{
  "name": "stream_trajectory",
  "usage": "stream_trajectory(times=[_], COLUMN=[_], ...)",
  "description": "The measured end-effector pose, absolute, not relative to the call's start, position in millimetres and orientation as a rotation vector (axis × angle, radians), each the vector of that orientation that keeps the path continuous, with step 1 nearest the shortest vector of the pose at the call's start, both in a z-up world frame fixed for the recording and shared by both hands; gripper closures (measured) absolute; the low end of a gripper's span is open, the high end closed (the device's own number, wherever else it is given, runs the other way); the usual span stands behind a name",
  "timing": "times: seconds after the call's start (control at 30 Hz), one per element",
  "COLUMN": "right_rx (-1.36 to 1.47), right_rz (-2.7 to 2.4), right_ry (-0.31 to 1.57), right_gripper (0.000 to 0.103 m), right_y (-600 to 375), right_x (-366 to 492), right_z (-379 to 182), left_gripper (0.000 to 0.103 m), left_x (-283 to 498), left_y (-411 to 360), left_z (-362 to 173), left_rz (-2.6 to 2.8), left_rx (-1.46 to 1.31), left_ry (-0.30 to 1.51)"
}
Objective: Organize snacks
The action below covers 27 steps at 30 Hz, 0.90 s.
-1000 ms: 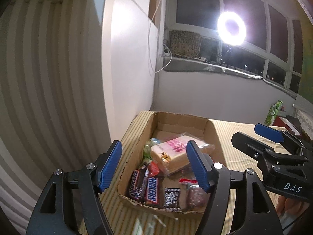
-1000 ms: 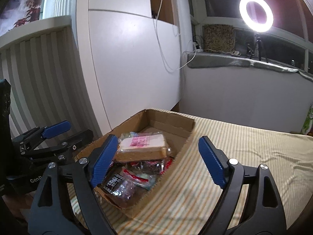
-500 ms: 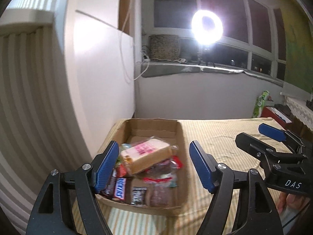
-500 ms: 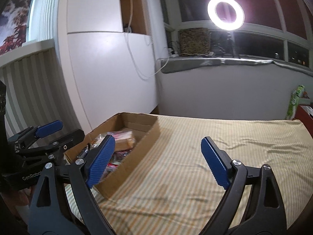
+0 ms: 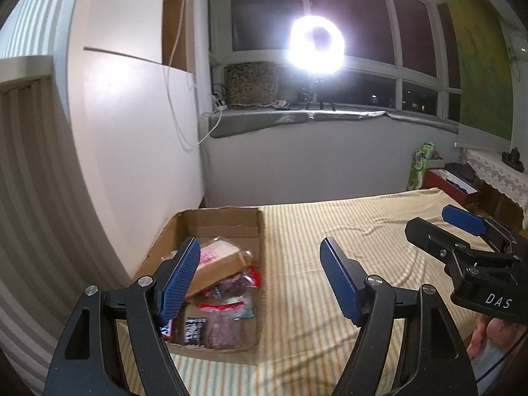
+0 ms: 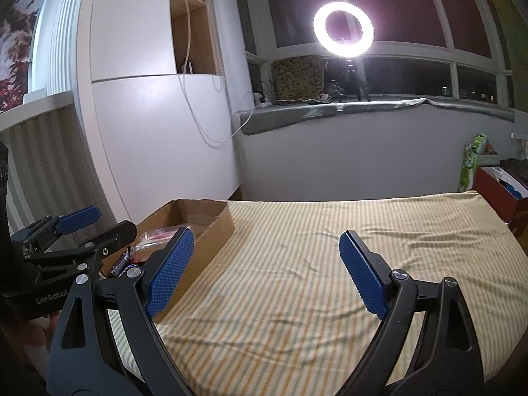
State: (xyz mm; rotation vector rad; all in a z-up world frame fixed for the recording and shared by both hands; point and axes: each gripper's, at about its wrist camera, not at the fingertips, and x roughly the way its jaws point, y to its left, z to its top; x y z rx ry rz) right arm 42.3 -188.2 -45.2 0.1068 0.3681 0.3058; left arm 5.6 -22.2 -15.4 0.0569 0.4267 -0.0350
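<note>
A cardboard box (image 5: 211, 231) of snacks sits at the near left of a bed (image 5: 346, 231) covered in a striped yellow sheet, close against a white cupboard (image 5: 132, 132). Inside the box a wrapped slab with a pink label (image 5: 221, 260) lies tilted on top of the pile; below it are a clear packet with red print (image 5: 231, 285), a dark bar wrapper (image 5: 194, 328) and a packet of something brown (image 5: 222, 330) at the near end.

The left hand-held gripper (image 5: 257, 279) hangs over the box's right wall and the sheet beside it. Its jaws are opening, nothing between them; the left pad overlaps the pink-labelled slab in view but does not press on it. The right hand-held gripper (image 6: 267, 270) is to the right, over bare sheet well clear of the box, with jaws spread wide and empty. In the left wrist view it shows at the right edge (image 5: 462, 241), with part of a hand (image 5: 488, 336) below it — in the right wrist view the left one shows at the left edge (image 6: 79, 227), just in front of the box (image 6: 211, 227).

Far behind, a ring light (image 6: 343, 29) glares on the windowsill (image 6: 330, 109) before dark panes. A red box (image 6: 495, 188) and a green packet (image 6: 470, 161) stand past the bed's far right corner.
</note>
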Motion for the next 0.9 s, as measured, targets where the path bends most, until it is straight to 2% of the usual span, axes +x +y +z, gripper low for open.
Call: stream_trajectory(times=[0.4,0.9], right_rx=[0.135,0.112], right_rz=[0.247,0.252], right_ry=[0.367,0.365], right_gripper=[0.009,0.008], right_y=[-216,-209], right_x=[29,26], right_z=[-48,-44], left_gripper=[0.025,0.021], left_x=[4,-4], left_y=[-62,-57], left_z=[-18,-16], left_rz=[-0.107,-0.088], left_rx=[0.098,0.079], left_ry=[0.430,0.421])
